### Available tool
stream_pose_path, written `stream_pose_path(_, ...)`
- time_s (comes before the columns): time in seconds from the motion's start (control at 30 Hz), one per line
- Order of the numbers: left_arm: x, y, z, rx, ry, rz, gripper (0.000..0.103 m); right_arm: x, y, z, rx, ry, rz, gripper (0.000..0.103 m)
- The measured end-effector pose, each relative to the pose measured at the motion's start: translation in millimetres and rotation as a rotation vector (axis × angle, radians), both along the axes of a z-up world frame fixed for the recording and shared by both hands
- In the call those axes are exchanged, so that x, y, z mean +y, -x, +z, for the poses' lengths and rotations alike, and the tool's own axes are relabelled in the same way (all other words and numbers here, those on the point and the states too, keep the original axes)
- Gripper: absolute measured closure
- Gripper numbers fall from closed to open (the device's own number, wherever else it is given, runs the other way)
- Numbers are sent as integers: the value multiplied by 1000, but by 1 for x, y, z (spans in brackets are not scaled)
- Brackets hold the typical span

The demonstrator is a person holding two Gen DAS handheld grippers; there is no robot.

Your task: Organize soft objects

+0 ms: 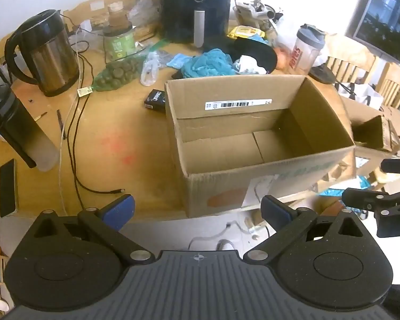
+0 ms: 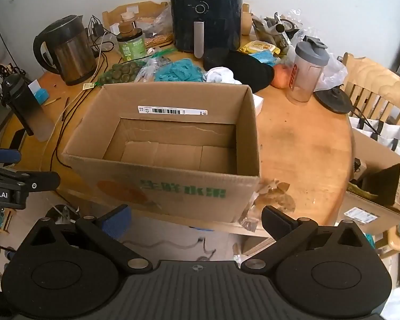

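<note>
While both tongs hang above the near edge of the round wooden desk (image 2: 306, 144), neither one carries anything. The left tongs (image 1: 197, 208) stand with jaws spread wide, nothing between the blue pads. The right tongs (image 2: 196, 220) are likewise fully parted and bare.

An open cardboard box (image 2: 170, 186) sits on the desk just beyond both tongs, flaps up, interior bare, a barcode label on its far inner wall. The soft objects lie in a loose heap directly behind the box's far wall: a teal mesh cloth (image 1: 206, 65), a white cloth (image 2: 220, 74) beside it, and a black fabric item (image 2: 249, 70) to the right of these.

Behind the heap stands a black air fryer (image 2: 206, 13). A kettle (image 1: 49, 53) stands at far left, a shaker bottle (image 2: 306, 72) at right, with an orange fruit (image 2: 280, 78) just beside it.
</note>
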State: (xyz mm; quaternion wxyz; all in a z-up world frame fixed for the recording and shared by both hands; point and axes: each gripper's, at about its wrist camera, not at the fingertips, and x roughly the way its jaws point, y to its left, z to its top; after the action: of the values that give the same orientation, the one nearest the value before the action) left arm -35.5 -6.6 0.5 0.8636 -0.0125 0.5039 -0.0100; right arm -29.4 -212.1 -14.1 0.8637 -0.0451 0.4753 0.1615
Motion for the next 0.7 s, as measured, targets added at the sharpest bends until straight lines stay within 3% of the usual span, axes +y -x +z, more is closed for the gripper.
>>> stream_pose_path(0.7, 12, 4, 3, -28, 28, 10, 0, 7, -1, 3, 19, 17, -27, 0)
